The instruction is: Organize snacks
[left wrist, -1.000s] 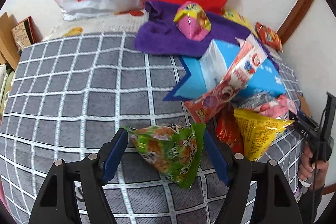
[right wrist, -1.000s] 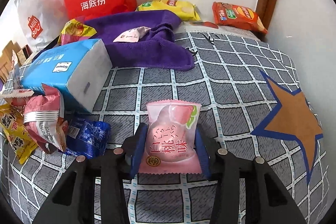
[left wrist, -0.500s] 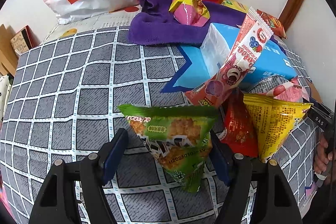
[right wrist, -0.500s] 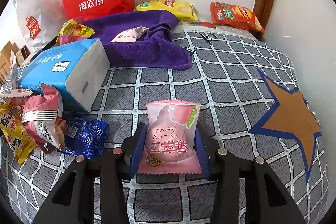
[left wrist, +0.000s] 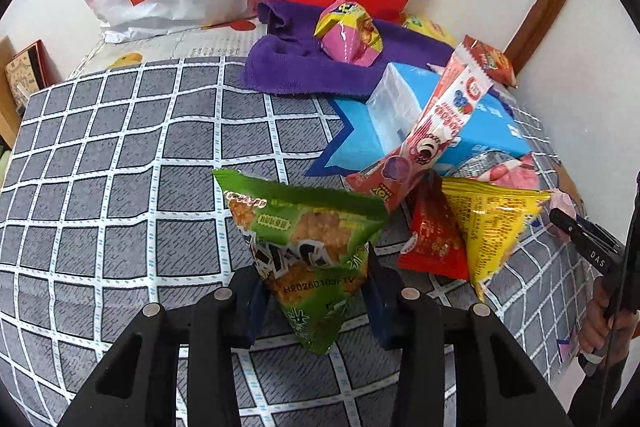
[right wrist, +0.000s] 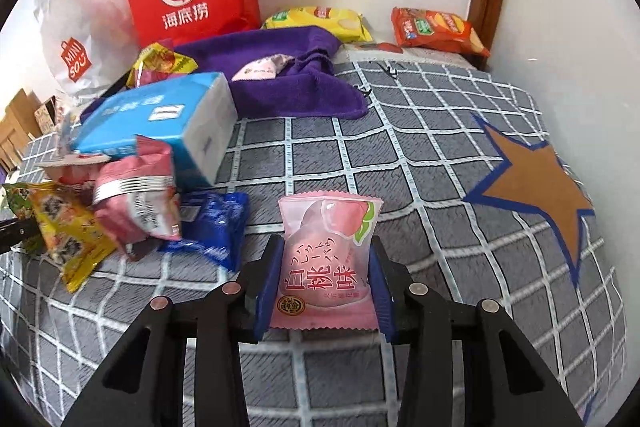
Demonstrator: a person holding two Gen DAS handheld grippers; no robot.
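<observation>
Both my grippers are loaded over the grey checked bedcover [left wrist: 120, 187], with the sorting hardly begun. My left gripper [left wrist: 316, 291] has just been closing its jaws, and the blue pads now press the sides of a green triangular snack pouch [left wrist: 304, 243], which stands up between them beside the main heap. My right gripper [right wrist: 324, 283] is clamped on a pink peach-print packet [right wrist: 326, 267], held upright between its pads over open cover.

I judge the task to be at an early stage. Most of the snacks lie in a loose pile against the blue tissue pack [left wrist: 440, 115]: a yellow triangular pouch [left wrist: 492, 223], a red triangular pouch [left wrist: 432, 239], a long strawberry-print stick pack [left wrist: 432, 131], a pink crimped packet [right wrist: 136, 199] and a blue wrapper [right wrist: 216, 223]. Further back, a pink-and-yellow pouch [left wrist: 348, 35] and a small pale sachet [right wrist: 260, 69] rest on the purple towel [left wrist: 296, 71]. A yellow biscuit pack [right wrist: 320, 21] and an orange chip bag [right wrist: 436, 29] lie by the wall. No sorted group or container in use is visible, so nearly everything is left to place, including the two packets I hold.
</observation>
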